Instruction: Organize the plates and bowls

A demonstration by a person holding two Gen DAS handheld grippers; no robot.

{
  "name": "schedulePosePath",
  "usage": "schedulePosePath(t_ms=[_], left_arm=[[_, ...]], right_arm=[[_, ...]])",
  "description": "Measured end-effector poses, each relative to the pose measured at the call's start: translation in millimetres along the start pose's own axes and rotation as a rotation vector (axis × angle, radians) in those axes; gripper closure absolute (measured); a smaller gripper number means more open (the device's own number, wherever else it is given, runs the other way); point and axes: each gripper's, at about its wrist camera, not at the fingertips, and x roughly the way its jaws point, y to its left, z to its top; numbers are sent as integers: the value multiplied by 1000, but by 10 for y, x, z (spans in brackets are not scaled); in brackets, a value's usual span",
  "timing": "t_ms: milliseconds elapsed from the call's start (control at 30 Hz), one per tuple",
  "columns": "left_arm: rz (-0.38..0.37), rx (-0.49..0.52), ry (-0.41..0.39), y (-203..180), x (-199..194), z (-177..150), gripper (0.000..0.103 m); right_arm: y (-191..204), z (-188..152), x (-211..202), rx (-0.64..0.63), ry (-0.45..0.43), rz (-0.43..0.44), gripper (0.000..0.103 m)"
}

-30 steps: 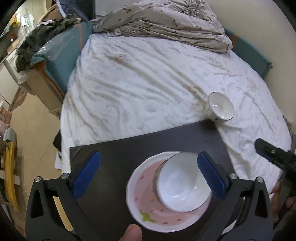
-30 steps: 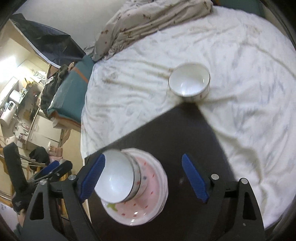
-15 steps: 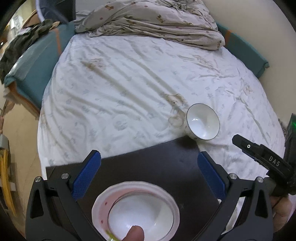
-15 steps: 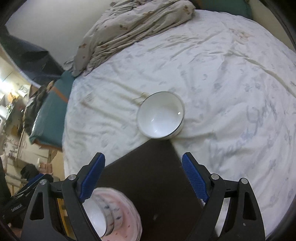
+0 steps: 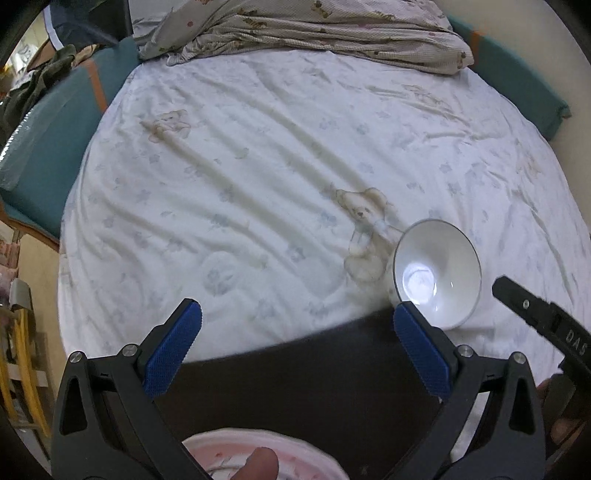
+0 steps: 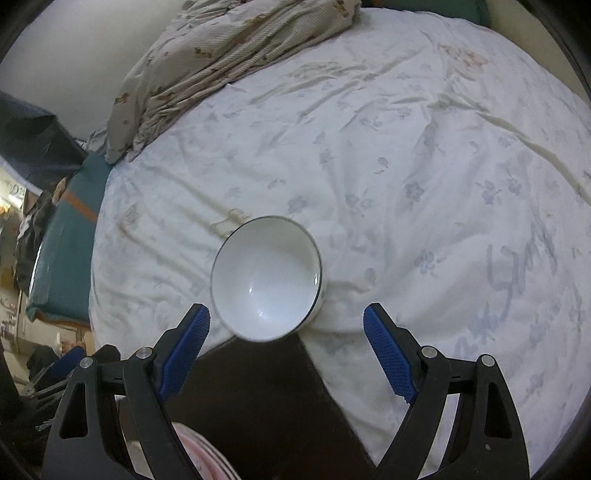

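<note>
A white bowl with a dark rim (image 6: 266,277) sits tilted on the white bedsheet at the far corner of a dark board (image 6: 258,398). It also shows in the left wrist view (image 5: 437,273). My right gripper (image 6: 286,354) is open and empty, just short of the bowl. My left gripper (image 5: 295,354) is open and empty above the board (image 5: 314,384). A pink plate (image 5: 258,458) lies at the bottom edge under the left gripper, and its rim shows in the right wrist view (image 6: 207,458).
The bed (image 5: 277,166) fills both views, with a crumpled beige blanket (image 5: 314,29) at its far end. A teal bed frame (image 5: 48,140) and clutter lie to the left. The right gripper's body (image 5: 543,325) shows at the right.
Both grippers have moved forward toward the lone bowl. The plate with its stacked bowl has slid to the bottom of both views. The lone bowl now appears larger and nearer.
</note>
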Motion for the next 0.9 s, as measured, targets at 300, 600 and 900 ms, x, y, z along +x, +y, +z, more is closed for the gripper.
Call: schedulePosePath(t_ms=[300, 600, 900], left_arm=[[-61, -11, 69, -202, 478, 212, 11], [-113, 29, 216, -583, 889, 227, 44], [-104, 24, 306, -768, 1184, 127, 72]], right_arm=[[-182, 180, 346, 60, 39, -20, 15], [-278, 141, 619, 106, 166, -22, 38], [-359, 69, 740, 129, 249, 62, 84]])
